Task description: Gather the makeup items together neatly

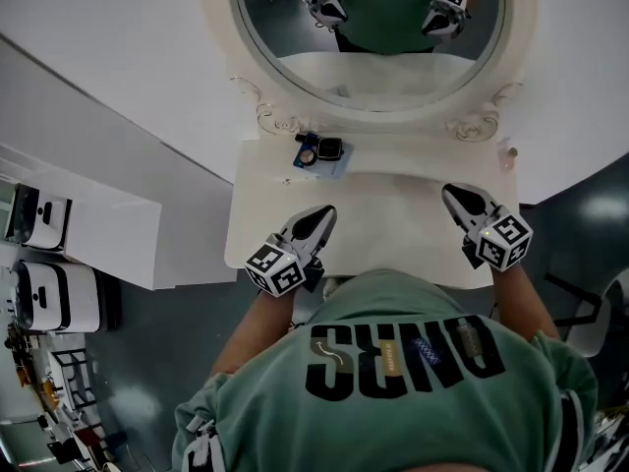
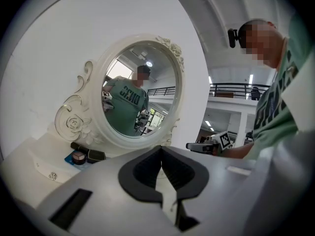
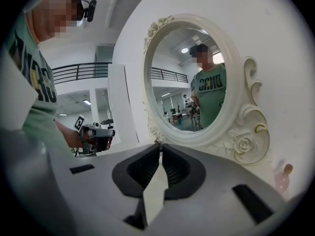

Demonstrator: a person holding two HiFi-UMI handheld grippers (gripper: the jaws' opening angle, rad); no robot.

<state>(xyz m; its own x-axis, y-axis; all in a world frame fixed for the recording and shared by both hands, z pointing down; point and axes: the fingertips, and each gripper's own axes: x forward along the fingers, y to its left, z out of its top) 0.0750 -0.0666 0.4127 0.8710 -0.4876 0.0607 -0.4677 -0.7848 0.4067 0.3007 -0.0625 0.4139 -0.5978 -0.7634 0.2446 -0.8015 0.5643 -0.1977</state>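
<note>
1. Makeup items [image 1: 319, 151] lie in a small cluster at the back left of the white worktop [image 1: 393, 234], just below the oval mirror in its ornate white frame [image 1: 383, 106]
2. That cluster is a small round compact with a pinkish pan [image 2: 78, 157] lying on a flat blue card [image 2: 68, 159], with a black oblong case [image 2: 91, 154] touching it on the mirror side
3. A small pale pink bottle with a brown cap [image 3: 282, 176] stands alone at the back right corner, well apart from the cluster
4. The left hand-held gripper [image 1: 325, 211] hovers over the near left of the worktop and points toward the mirror; its jaws are pressed together with nothing between them
5. The right hand-held gripper [image 1: 449, 192] hovers over the right half, its tips near the foot of the mirror frame; its jaws are likewise fully closed and empty
6. Neither hand-held gripper touches any item
7. The mirror reflects the person in a green printed shirt [image 1: 393, 382] and both hand-held grippers
</note>
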